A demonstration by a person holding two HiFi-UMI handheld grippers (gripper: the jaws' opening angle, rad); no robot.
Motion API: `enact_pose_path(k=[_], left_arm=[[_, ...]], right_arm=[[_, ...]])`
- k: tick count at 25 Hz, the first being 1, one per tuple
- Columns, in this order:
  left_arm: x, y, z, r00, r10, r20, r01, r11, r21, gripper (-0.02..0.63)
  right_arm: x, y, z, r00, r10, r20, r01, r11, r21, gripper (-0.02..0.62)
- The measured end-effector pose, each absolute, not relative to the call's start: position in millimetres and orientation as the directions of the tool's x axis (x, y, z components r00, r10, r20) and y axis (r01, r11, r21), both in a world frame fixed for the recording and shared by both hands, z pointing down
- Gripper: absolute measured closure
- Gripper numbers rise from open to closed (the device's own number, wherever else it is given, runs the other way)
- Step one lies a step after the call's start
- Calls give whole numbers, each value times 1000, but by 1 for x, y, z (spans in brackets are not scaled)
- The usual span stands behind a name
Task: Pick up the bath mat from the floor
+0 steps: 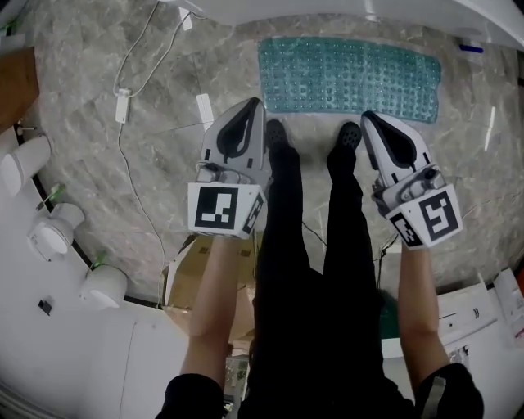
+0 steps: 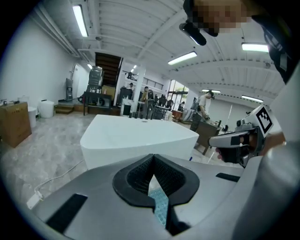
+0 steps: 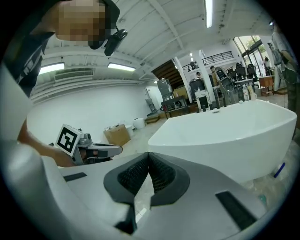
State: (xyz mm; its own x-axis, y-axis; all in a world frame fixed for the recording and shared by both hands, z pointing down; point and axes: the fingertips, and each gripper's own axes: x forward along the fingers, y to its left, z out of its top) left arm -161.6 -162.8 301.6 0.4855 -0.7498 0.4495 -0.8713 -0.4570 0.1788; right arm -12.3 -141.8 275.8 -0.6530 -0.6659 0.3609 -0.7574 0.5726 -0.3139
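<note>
Left claw (image 1: 257, 103): clenched, tips meeting, nothing gripped (image 2: 153, 157); held above the floor, pointing toward the mat's near left corner.
Left claw cube (image 1: 223, 209): square markers, at the rear of the claw, over the forearm.
Right claw (image 1: 366, 115): clenched, tips together, empty (image 3: 149, 155); held above the floor, pointing at the mat's near edge.
Right claw cube (image 1: 430, 217): square markers, at the rear of the claw.
Claws, relation: side by side, well apart, the person's legs between them; each shows in the other's view.
Mat (image 1: 348, 78): teal, bubbled, lying flat on the floor just in front of the tub; apart from both claws; a sliver shows through the gap under the left claw's tips (image 2: 160, 202).
Shoes (image 1: 276, 131): dark, a pair, toes just short of the mat's near edge.
Floor (image 1: 90, 82): grey marbled stone.
Tub (image 2: 140, 138): white, freestanding, beyond the mat; its rim runs along the top of the head view (image 1: 327, 6) and fills the right of the right gripper view (image 3: 225, 136).
Cable (image 1: 120, 155): thin, white, trailing over the floor left of the left claw, with a small white adapter (image 1: 123, 105) on it.
Box (image 1: 192, 270): brown cardboard, on the floor under the left forearm.
</note>
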Motion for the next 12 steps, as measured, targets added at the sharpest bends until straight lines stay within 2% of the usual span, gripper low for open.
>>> enact_pose_path(k=[12], left_arm=[[-191,-172,479,450,-718,530,-891,-396,221,595]], right_arm=[[-46,-164,413,-657,-658,368,-754,560,-344,583]])
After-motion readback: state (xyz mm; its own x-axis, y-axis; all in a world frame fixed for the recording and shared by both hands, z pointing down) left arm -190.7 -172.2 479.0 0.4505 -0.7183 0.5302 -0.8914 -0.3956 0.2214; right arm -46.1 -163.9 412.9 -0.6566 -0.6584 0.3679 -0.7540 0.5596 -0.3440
